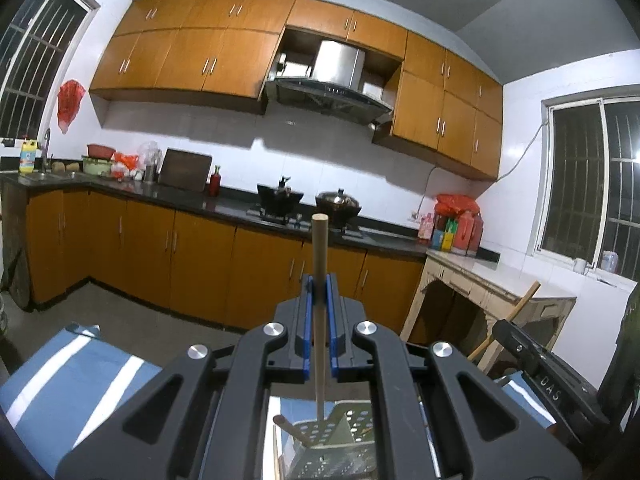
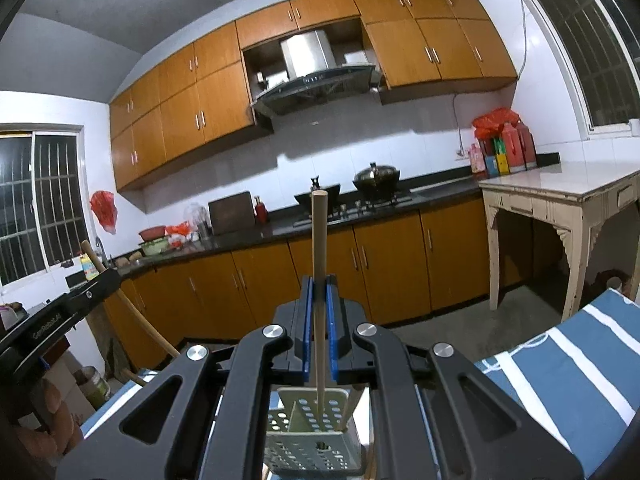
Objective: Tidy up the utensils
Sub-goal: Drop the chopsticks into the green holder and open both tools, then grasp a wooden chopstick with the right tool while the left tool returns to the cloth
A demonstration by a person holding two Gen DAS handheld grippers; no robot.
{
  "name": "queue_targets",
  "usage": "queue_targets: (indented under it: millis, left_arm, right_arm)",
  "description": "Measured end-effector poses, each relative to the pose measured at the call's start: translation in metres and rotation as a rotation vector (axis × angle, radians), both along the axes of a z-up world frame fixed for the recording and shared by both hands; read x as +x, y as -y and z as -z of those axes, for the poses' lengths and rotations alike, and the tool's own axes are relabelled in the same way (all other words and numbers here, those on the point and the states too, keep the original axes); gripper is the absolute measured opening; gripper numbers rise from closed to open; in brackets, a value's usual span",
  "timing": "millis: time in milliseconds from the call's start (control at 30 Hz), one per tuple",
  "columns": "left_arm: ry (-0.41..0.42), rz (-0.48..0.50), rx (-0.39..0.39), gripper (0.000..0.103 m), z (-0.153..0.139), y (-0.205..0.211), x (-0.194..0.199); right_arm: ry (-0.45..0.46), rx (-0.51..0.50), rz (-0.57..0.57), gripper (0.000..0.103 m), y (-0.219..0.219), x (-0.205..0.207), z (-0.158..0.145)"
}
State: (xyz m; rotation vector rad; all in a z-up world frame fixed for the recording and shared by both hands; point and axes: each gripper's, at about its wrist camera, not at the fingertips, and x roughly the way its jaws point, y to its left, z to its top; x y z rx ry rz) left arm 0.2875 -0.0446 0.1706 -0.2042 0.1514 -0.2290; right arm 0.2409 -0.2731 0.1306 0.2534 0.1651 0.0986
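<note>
My left gripper [image 1: 320, 292] is shut on a long wooden utensil handle [image 1: 319, 264] that stands upright; its lower end reaches into a perforated grey utensil holder [image 1: 340, 440] below the jaws. My right gripper [image 2: 319, 292] is shut on another wooden handle [image 2: 319, 248], also upright, with its lower end inside the same holder [image 2: 312, 436]. Another wooden stick [image 1: 290, 428] leans in the holder. The right gripper also shows at the right of the left wrist view [image 1: 516, 312]; the left gripper shows at the left of the right wrist view [image 2: 96, 276].
A blue and white striped cloth [image 2: 572, 364] covers the table under the holder. Beyond are orange kitchen cabinets [image 1: 200, 244], a stove with pots [image 1: 308, 202], and a worn white side table [image 2: 560, 192].
</note>
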Motion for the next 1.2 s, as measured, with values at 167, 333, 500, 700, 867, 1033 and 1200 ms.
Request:
queue_targets:
  millis: [167,333,500,700,867,1033,1200]
  left_arm:
    - [-0.059,-0.009,0.011,0.01,0.012,-0.005,0.01]
    - [-0.061,-0.017,-0.003,0.022,0.01,-0.015,0.001]
    - [-0.041,-0.027,-0.006,0.031,0.001,-0.03,-0.022]
    - [-0.079,-0.054,0.004,0.037,0.012,-0.059,-0.055]
    - [-0.152,-0.112,0.034,0.04,0.045,-0.087,-0.073]
    - [-0.31,-0.158,0.072,0.042,0.105,-0.11,-0.072]
    - [-0.488,-0.161,0.072,0.055,0.163,-0.124,-0.065]
  right_arm:
    - [-0.062,-0.002,-0.006,0.008,0.0,0.003,0.008]
    - [-0.08,0.022,-0.001,0.009,0.009,-0.004,0.006]
    - [-0.06,0.021,0.017,0.032,0.017,-0.025,-0.002]
    - [-0.081,0.011,0.041,0.033,0.03,-0.054,0.003]
    - [-0.193,0.007,0.088,0.033,0.046,-0.069,0.038]
    - [-0.379,0.016,0.106,0.033,0.054,-0.061,0.093]
    - [-0.597,0.018,0.052,0.033,0.045,-0.041,0.149]
